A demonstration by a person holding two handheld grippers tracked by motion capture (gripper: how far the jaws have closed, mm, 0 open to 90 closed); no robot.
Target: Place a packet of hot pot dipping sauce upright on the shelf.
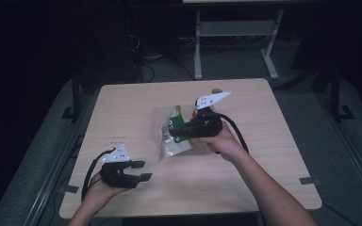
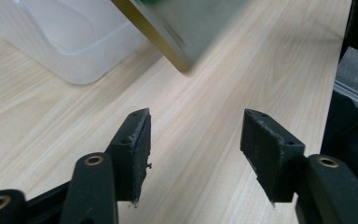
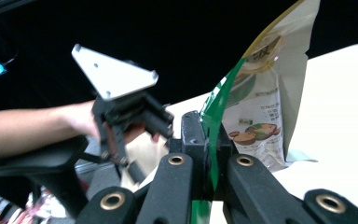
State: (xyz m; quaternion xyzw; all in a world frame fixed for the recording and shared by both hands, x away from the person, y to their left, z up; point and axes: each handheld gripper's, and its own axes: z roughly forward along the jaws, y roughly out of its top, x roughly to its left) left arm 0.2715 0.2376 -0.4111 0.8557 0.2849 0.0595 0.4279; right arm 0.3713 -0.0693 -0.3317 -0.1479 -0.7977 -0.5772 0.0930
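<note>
Green-and-white snack bag sits clamped in the right gripper over mid-tabletop beside a clear plastic box, left gripper idle with jaws apart near the front-left edge; likely next: carry the bag to the box.

The snack pouch bears print, seemingly Chinese, too blurred to read.

The black two-jaw left gripper sits in the lower left of the high view, jaws spread wide. The black right gripper, at centre frame, is clamped on a green-edged printed packet, forearm entering from the lower right.
</note>
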